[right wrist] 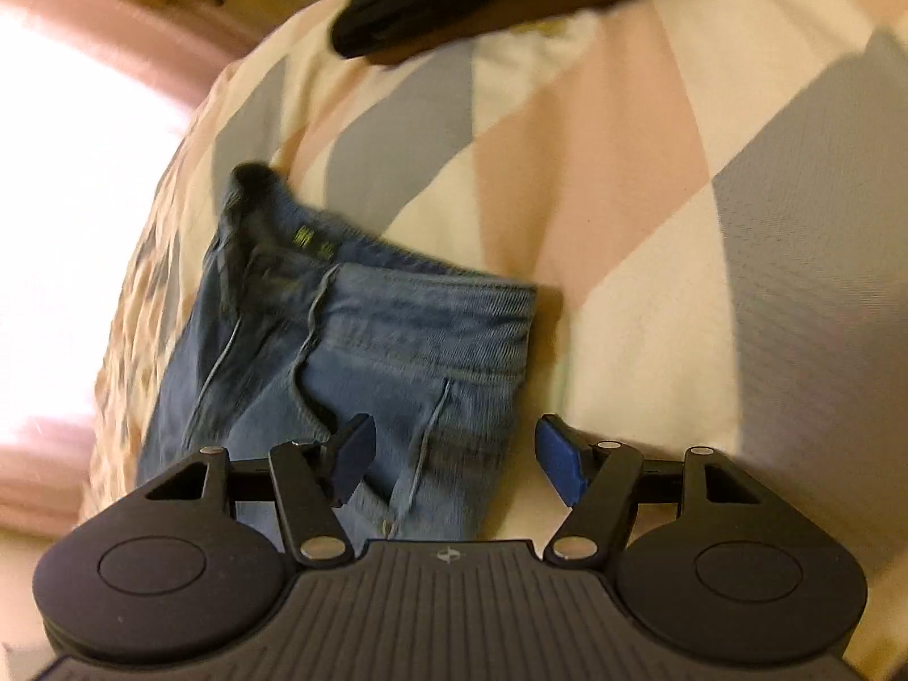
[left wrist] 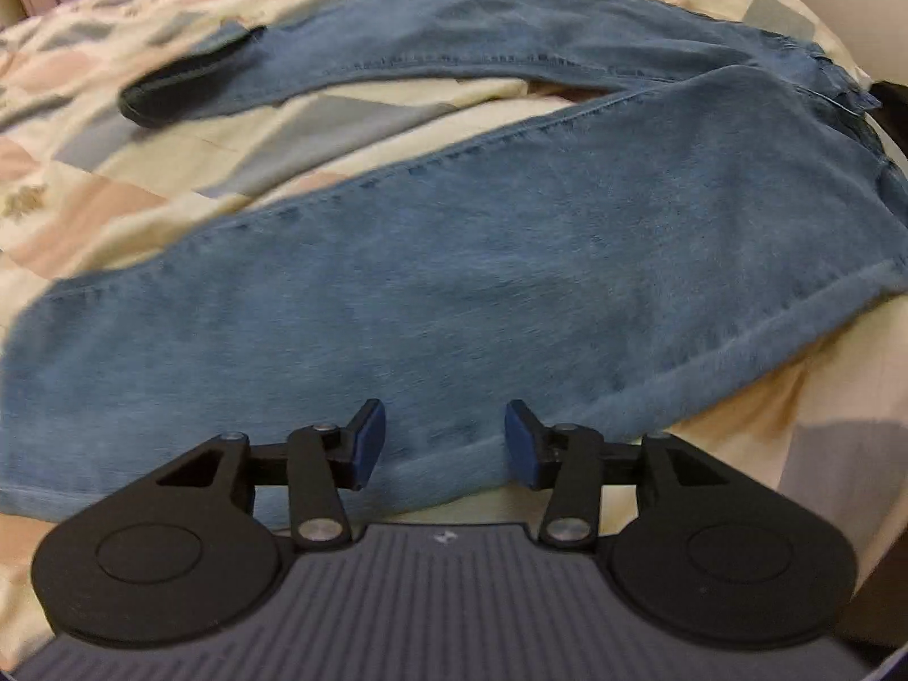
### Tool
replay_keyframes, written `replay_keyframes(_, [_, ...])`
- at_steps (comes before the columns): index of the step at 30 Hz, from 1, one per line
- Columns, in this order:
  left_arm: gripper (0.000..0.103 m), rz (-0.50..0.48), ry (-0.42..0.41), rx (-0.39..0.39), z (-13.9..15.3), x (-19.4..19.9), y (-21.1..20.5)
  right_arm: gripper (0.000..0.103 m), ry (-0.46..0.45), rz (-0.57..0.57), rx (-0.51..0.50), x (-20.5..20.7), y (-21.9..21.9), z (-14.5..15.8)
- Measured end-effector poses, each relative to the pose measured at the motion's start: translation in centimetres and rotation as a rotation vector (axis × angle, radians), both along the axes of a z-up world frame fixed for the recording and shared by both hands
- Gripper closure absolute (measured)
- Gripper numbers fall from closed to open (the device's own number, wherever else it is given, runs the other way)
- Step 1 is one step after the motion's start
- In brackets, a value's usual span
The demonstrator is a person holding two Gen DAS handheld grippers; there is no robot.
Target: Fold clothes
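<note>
Hovering over the jeans (left wrist: pixel 511 261) on the bed (left wrist: pixel 142 181), both tongs are released and grasp nothing. The left tongs (left wrist: pixel 445 442) hang just above the near leg, its edge below the pads; the far leg lies well beyond, spread apart. The right tongs (right wrist: pixel 454 457) stand above the waistband (right wrist: pixel 431 306), with the drawstring (right wrist: pixel 309 352) loose ahead of them. I judge a risk here: pinching only the top layer, or catching the drawstring, would drag the denim crooked. Legs so apart could also give an uneven fold.
</note>
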State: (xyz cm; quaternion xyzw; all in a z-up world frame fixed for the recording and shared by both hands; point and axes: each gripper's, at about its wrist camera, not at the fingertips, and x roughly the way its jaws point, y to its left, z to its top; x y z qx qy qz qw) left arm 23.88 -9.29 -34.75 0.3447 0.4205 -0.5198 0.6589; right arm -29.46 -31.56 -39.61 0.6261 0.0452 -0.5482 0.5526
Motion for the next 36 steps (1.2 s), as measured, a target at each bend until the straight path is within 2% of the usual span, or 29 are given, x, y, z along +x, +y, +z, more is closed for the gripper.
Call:
replay_keyframes(1, [0.062,0.009,0.01,0.004,-0.2,-0.2,-0.6,0.039,-0.025,-0.006,-0.004,0.2,-0.4,-0.4])
replay_keyframes(3, [0.064,0.036,0.042,0.008,-0.5,0.1,-1.5,0.062,-0.01,0.021,0.007,0.8,-1.3,-0.5])
replay_keyframes(4, [0.064,0.05,0.056,0.008,-0.4,0.4,-1.8,0.078,0.014,0.04,0.013,1.0,-1.5,-0.4])
replay_keyframes(5, [0.065,0.059,0.064,0.006,0.0,0.6,-2.0,0.083,0.026,0.049,0.007,1.0,-1.3,0.0])
replay_keyframes(9, [0.065,0.105,0.09,-0.002,1.3,1.4,-2.6,0.089,0.123,0.086,-0.101,1.2,0.6,5.1])
replay_keyframes(12, [0.064,0.168,0.095,-0.025,2.0,2.5,-3.4,0.09,0.219,0.109,-0.101,0.9,1.0,6.9])
replay_keyframes(14, [0.063,0.196,0.045,-0.051,2.5,3.7,-4.6,0.089,0.227,0.113,-0.009,0.4,0.0,4.9])
replay_keyframes(16, [0.061,0.205,-0.029,-0.082,3.0,5.6,-6.2,0.082,0.221,0.133,0.106,0.5,-1.3,1.9])
replay_keyframes(18, [0.057,0.185,-0.149,-0.106,3.3,8.5,-8.2,0.068,0.213,0.107,0.144,0.9,-2.1,1.4])
replay_keyframes(20, [0.056,0.13,-0.313,-0.103,3.1,11.5,-10.8,0.047,0.265,0.085,0.135,1.8,-2.4,2.5])
replay_keyframes(22, [0.053,0.024,-0.498,-0.091,2.3,14.1,-13.7,0.043,0.358,0.08,0.115,3.1,-2.5,3.9])
replay_keyframes(23, [0.046,-0.045,-0.585,-0.079,1.4,15.1,-15.1,0.039,0.39,0.086,0.113,3.7,-2.6,4.3])
replay_keyframes(25, [0.043,-0.181,-0.746,-0.054,-0.4,16.9,-17.6,0.035,0.418,0.063,0.104,4.7,-2.5,5.0])
replay_keyframes(28, [0.043,-0.388,-0.908,0.032,-4.8,19.3,-20.0,0.034,0.428,-0.032,0.078,5.8,-1.6,5.8])
replay_keyframes(29, [0.05,-0.446,-0.943,0.06,-6.1,20.1,-20.6,0.034,0.426,-0.07,0.067,6.3,-1.2,6.0])
replay_keyframes(30, [0.078,-0.494,-0.958,0.08,-7.0,21.1,-21.0,0.034,0.422,-0.106,0.061,6.8,-0.7,6.3])
replay_keyframes(31, [0.091,-0.506,-0.956,0.077,-7.2,22.0,-21.4,0.033,0.418,-0.141,0.057,7.2,-0.2,6.6])
replay_keyframes(32, [0.097,-0.484,-0.941,0.054,-6.6,23.1,-21.8,0.033,0.42,-0.168,0.054,7.7,0.1,6.9])
replay_keyframes(36, [0.096,-0.211,-0.756,-0.094,-0.6,31.3,-24.1,0.034,0.471,-0.201,0.025,10.1,0.8,9.2])
